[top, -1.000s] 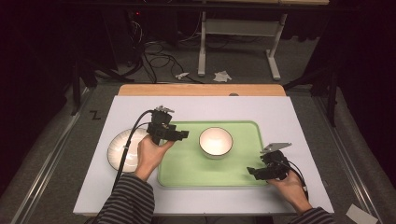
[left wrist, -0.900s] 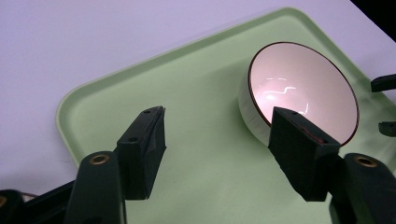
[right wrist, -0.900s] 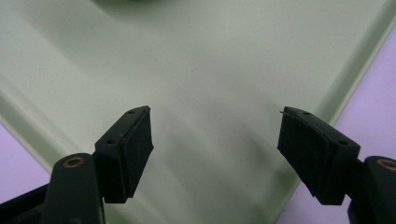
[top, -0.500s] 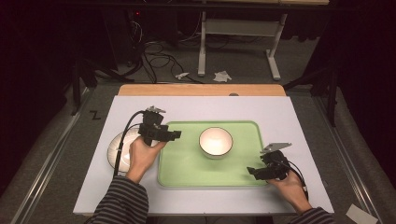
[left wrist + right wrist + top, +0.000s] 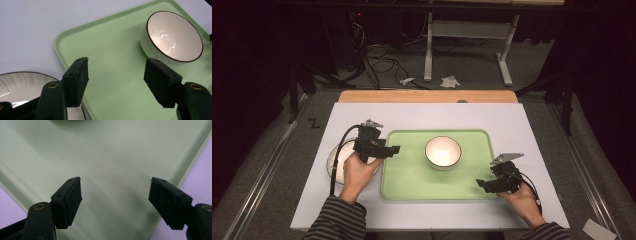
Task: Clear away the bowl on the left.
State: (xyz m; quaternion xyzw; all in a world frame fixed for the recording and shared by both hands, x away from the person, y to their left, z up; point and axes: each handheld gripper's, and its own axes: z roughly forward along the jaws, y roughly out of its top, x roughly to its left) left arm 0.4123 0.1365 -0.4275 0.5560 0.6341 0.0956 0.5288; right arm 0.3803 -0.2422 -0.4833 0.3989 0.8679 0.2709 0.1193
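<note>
A light green tray (image 5: 412, 177) lies in the middle of the white table. A white bowl (image 5: 443, 151) with a dark rim stands upright on the tray's far half; the left gripper view shows the bowl (image 5: 172, 37) at upper right. A white plate (image 5: 337, 160) lies left of the tray, partly hidden by the hand; the plate (image 5: 17, 85) fills that view's lower left. My left gripper (image 5: 393, 149) hovers open over the tray's left edge, empty (image 5: 116, 81). My right gripper (image 5: 479, 183) stands open and empty over the tray's right front corner (image 5: 115, 200).
The white table top (image 5: 512, 125) has bare room behind and right of the tray. A wooden strip (image 5: 427, 96) runs along its far edge. Beyond it lie cables, paper scraps and a metal stand (image 5: 467, 45) on the floor.
My left gripper has drawn back leftward from beside the bowl to the tray's left edge, over the plate. The right gripper has stayed put.
</note>
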